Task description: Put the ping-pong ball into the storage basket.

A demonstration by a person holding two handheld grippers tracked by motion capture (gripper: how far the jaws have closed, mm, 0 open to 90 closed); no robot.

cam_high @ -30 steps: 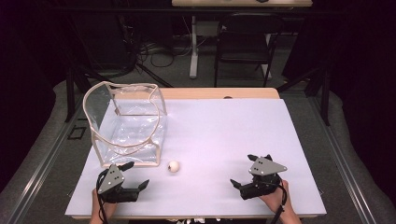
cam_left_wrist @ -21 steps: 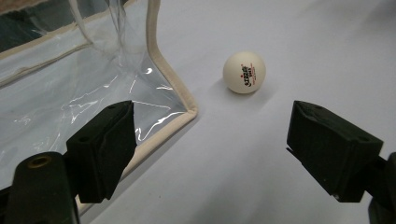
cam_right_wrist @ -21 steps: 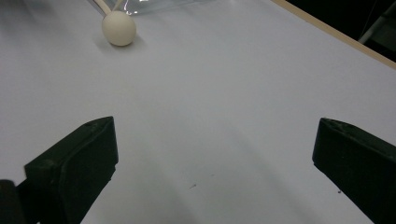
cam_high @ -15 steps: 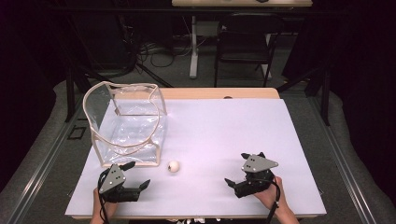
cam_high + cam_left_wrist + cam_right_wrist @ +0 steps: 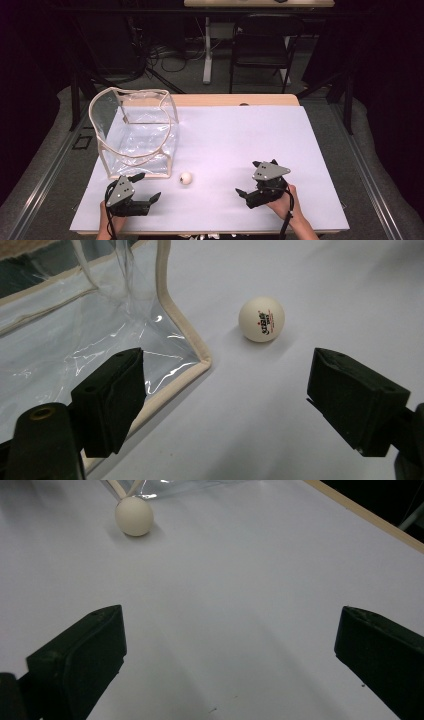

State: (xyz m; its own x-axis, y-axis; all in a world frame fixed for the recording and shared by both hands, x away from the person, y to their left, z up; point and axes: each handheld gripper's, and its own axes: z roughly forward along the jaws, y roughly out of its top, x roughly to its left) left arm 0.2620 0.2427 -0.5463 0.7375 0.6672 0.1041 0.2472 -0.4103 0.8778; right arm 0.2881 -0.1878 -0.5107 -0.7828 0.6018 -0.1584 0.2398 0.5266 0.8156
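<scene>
While both lie low on the white table (image 5: 280,135), left gripper (image 5: 148,189) gaping near ball (image 5: 185,178), right gripper (image 5: 249,184) gaping, empty

The ball (image 5: 261,318) looks smooth matt plastic – the bag (image 5: 95,325) glossy, crinkled clear plastic with cloth-like beige edging – the white surface (image 5: 250,145) matt and smooth

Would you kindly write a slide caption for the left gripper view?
Open left claw faces a white ball lying on the table beside the clear bag's corner.
</scene>
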